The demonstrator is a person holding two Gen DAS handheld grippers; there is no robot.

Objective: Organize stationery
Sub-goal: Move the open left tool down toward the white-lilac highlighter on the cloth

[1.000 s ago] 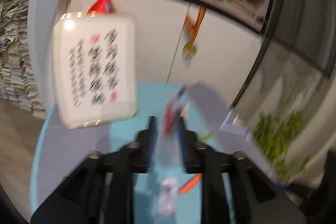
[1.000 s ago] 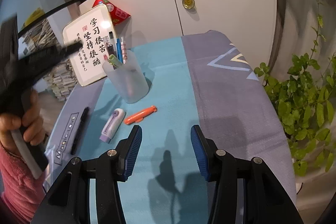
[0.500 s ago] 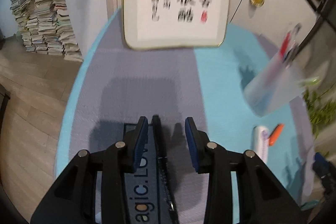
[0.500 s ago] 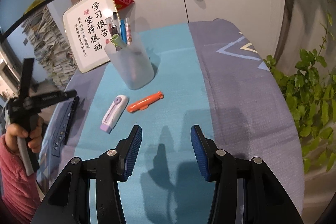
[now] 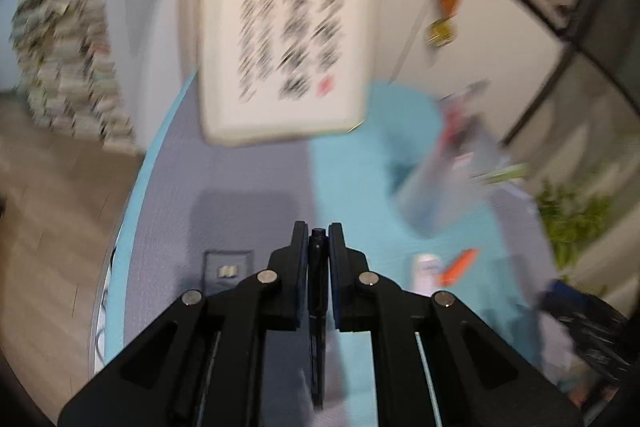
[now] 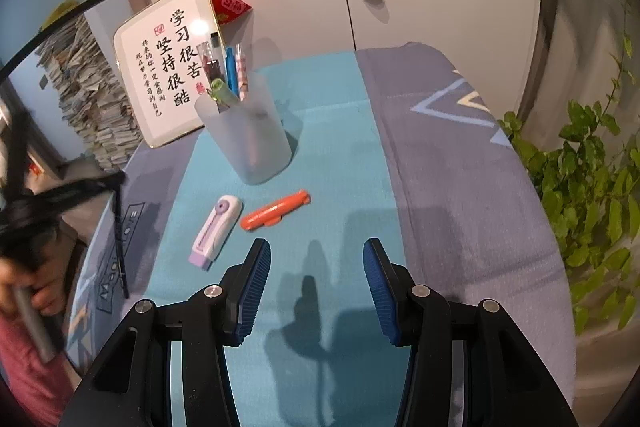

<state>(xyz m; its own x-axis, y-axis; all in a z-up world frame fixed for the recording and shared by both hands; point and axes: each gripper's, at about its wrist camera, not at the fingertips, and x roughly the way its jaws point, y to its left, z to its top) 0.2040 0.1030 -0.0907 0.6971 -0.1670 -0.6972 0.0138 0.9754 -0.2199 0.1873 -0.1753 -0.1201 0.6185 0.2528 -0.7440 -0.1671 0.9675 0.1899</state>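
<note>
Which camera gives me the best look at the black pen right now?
The left wrist view: the black pen sits clamped between the left gripper pads, close and centred. The right wrist view shows it only as a thin dark line hanging at the far left edge.

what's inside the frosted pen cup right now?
The frosted pen cup holds several upright pens: a black one, a blue one, a pink patterned one, plus a green-capped item. The frosted wall hides their lower ends and the cup's bottom.
</note>
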